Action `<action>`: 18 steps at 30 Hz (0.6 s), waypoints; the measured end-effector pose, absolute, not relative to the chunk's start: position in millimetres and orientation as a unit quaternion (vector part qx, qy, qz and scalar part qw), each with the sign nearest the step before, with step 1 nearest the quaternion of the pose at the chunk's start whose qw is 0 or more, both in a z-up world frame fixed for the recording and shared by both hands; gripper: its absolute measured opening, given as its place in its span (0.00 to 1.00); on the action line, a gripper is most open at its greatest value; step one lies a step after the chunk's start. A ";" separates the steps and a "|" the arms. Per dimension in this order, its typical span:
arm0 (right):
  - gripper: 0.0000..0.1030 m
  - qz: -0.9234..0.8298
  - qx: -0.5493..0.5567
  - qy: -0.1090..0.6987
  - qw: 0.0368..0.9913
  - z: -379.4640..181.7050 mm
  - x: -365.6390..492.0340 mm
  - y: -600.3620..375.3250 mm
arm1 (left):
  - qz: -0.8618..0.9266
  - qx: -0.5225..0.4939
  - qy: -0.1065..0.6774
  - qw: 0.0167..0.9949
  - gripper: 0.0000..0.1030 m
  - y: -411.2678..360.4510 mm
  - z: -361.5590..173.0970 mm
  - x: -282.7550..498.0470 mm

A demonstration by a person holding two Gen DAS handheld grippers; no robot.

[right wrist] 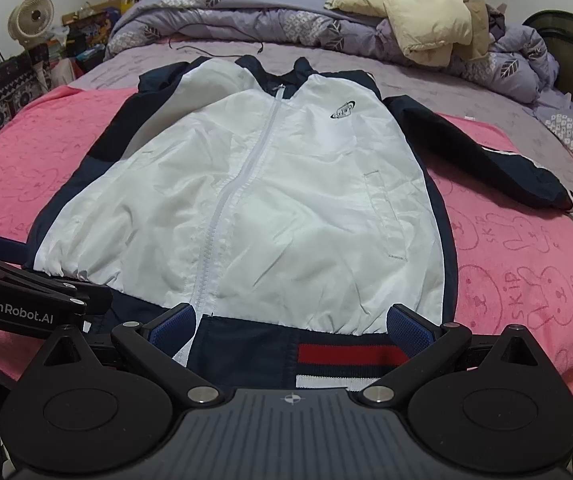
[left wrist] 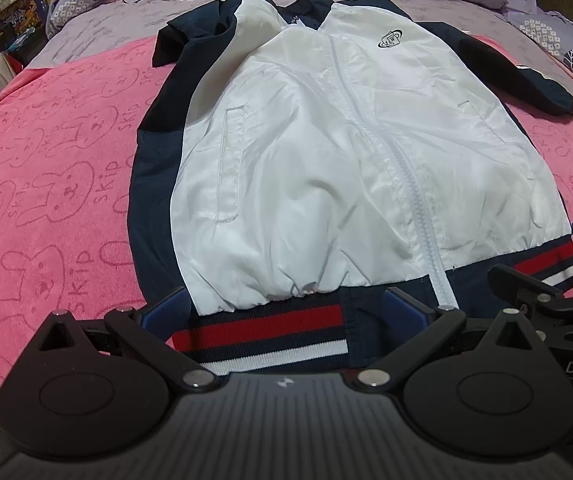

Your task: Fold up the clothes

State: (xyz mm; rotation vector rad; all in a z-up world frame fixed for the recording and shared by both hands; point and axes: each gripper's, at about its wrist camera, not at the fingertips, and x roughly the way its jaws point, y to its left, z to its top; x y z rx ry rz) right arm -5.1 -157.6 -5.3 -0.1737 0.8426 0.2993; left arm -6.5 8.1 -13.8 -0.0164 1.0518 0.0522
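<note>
I saw the zipped jacket (right wrist: 254,208) lying flat on the pink towel (right wrist: 526,264); my left gripper (left wrist: 282,308) and right gripper (right wrist: 290,324) both gaped wide at its striped hem (left wrist: 262,338), holding nothing.

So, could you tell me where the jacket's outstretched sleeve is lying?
In both views the sleeve stretches to the right of the jacket, across the pink towel, cuff toward the purple bedding.

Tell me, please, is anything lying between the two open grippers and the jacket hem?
Nothing visible. The left gripper and right gripper are both open right at the striped hem of the jacket, with no object between.
</note>
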 end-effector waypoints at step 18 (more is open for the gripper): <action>1.00 0.140 -0.081 0.413 0.896 -8.0 -5.2 -157.6 | 0.027 -0.010 0.504 0.863 1.00 8.4 -15.1 -6.4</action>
